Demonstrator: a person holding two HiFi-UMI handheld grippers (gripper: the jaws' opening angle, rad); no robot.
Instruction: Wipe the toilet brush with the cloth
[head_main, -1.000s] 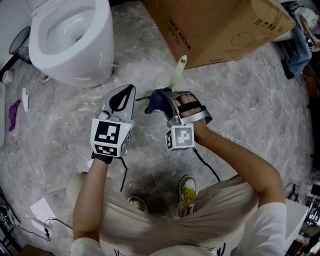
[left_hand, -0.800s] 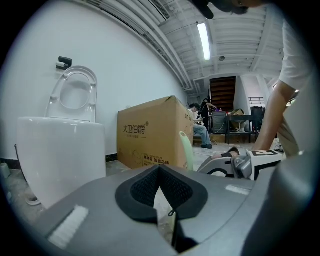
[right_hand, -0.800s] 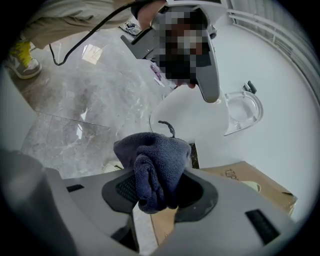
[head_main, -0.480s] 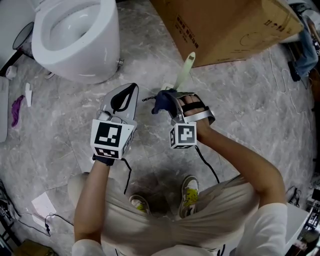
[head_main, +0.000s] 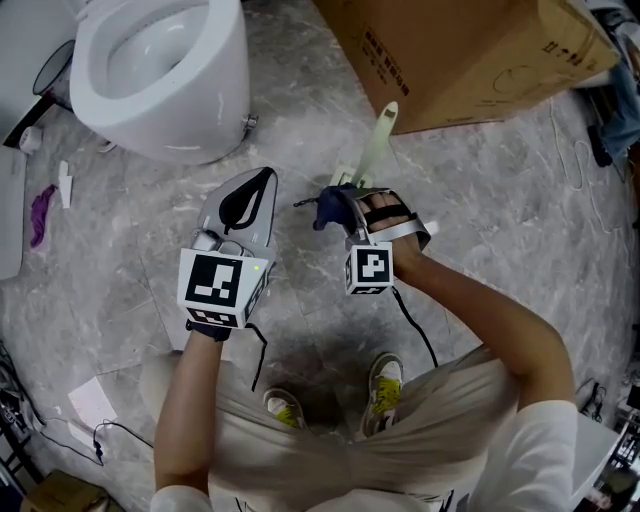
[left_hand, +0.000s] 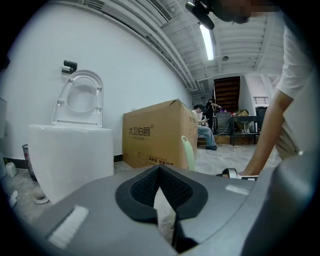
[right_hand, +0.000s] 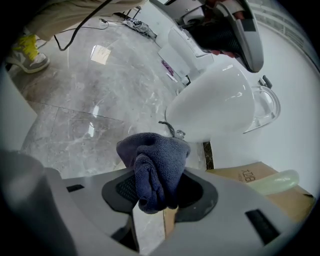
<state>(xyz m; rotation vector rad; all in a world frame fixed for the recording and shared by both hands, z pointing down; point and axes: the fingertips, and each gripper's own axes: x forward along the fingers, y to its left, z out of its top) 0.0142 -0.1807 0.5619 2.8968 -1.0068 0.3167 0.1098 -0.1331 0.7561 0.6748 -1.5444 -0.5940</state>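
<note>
1. The toilet brush (head_main: 380, 138) shows only its pale green handle, poking out just past the right tongs (head_main: 345, 207). The lower end is hidden behind them.
2. The dark blue cloth (head_main: 328, 205) is bunched up and clamped in the right tongs, right next to the handle. Can't tell if it's touching.
3. The left tongs (head_main: 257, 180) are clenched on nothing, with the handle ahead and off to their right.
4. Around it there's a white toilet (head_main: 160, 70) ahead on the left, a big cardboard box (head_main: 460, 50) right behind the handle, and grey marble floor (head_main: 490, 210).
</note>
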